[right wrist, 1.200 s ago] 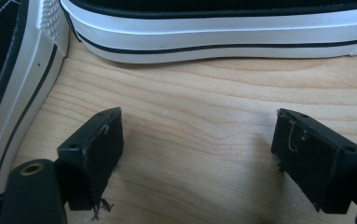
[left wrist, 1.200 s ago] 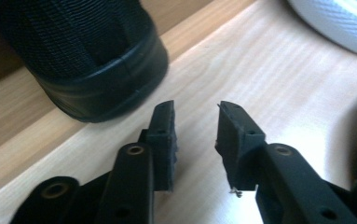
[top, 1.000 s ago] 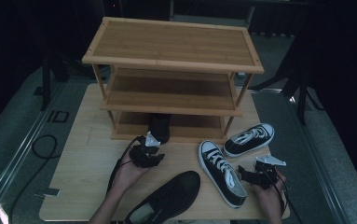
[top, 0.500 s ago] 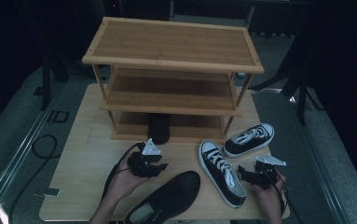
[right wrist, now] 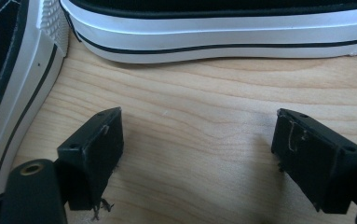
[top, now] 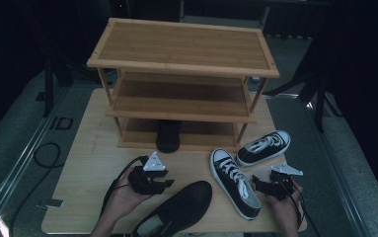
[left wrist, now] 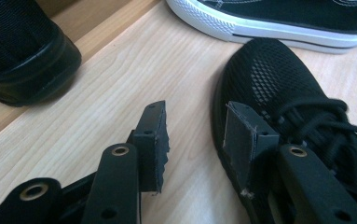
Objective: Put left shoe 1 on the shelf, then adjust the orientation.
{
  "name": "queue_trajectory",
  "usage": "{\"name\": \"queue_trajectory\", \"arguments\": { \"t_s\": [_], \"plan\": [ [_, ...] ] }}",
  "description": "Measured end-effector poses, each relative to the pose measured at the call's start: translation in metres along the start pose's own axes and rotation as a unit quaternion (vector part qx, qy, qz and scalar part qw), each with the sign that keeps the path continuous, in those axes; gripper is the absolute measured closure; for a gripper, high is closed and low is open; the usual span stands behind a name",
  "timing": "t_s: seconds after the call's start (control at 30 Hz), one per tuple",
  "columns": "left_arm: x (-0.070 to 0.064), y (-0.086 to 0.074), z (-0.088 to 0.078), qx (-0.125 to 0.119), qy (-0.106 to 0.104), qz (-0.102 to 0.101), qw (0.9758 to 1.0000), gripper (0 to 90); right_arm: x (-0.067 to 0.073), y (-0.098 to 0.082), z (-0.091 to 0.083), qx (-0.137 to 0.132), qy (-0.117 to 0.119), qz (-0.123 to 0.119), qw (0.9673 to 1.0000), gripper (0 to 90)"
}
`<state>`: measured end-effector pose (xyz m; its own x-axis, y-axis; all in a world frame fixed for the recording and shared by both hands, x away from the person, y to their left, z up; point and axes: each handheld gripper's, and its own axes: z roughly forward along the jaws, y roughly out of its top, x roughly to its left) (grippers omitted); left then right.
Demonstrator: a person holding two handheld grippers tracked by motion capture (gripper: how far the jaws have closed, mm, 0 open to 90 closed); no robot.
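a pale wooden table [top: 83, 197] stands on grey floor matting [top: 14, 153], with dark surroundings all round. at the table's 12 o'clock sits a three-tier bamboo shoe rack [top: 184, 49]; a black shoe [top: 168, 136] is tucked into its bottom shelf, heel outward. the left gripper [top: 163, 183] hovers at about 7 o'clock on the table, just beside the toe of a black mesh shoe [top: 176, 210] lying at 6 o'clock. in the left gripper view its jaws stand wide apart and have just been opening, with bare wood between them; the mesh shoe's toe [left wrist: 278, 79] lies against the far side of one jaw. nothing is gripped. the right gripper [top: 261, 185] rests at 4 o'clock, beside a black-and-white sneaker [top: 236, 182]; a second sneaker [top: 264, 147] lies at 3 o'clock by the rack's leg. in the right gripper view its jaws are spread wide over bare wood, holding nothing, with white sneaker soles ahead and to one side.
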<state>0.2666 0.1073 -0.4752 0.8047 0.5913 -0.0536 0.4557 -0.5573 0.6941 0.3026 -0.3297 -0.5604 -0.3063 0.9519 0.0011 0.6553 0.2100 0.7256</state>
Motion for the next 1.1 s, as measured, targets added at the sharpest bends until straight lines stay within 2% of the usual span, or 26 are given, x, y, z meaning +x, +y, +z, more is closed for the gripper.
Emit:
{"name": "queue_trajectory", "arguments": {
  "t_s": [0.23, 0.43, 0.63, 0.77, 0.87, 0.93, 1.0, 1.1],
  "plan": [
    [-0.005, -0.001, -0.007, 0.002, -0.011, 0.005, 0.9999, 59.2, 0.0, 0.0, 0.0, 0.0, 0.0, 0.0, 1.0, 16.7],
    [-0.015, 0.005, -0.013, -0.002, -0.025, 0.021, 0.9995, 60.2, 0.0, 0.0, 0.0, 0.0, 0.0, 0.0, 1.0, 16.7],
    [-0.018, 0.013, -0.012, -0.002, -0.046, 0.036, 0.9983, 62.7, 0.0, 0.0, 0.0, -0.001, 0.0, -0.001, 1.0, 16.7],
    [-0.017, 0.018, -0.009, -0.002, -0.05, 0.043, 0.9978, 65.8, 0.0, 0.0, 0.0, -0.001, 0.001, -0.001, 1.0, 16.7],
    [-0.018, 0.023, -0.006, -0.004, -0.053, 0.053, 0.9972, 71.2, 0.0, 0.0, 0.0, 0.0, 0.001, -0.001, 1.0, 16.6],
    [-0.018, 0.027, -0.002, -0.007, -0.061, 0.064, 0.9961, 78.0, 0.0, 0.0, 0.0, 0.0, 0.001, -0.001, 1.0, 16.7],
    [-0.017, 0.032, 0.003, -0.011, -0.067, 0.066, 0.9955, 82.3, 0.0, 0.0, 0.0, -0.001, 0.001, -0.002, 1.0, 16.6],
    [-0.017, 0.039, 0.01, -0.004, -0.07, 0.084, 0.994, 87.9, 0.0, 0.0, 0.0, -0.001, 0.001, -0.002, 1.0, 16.7]
  ]
}}
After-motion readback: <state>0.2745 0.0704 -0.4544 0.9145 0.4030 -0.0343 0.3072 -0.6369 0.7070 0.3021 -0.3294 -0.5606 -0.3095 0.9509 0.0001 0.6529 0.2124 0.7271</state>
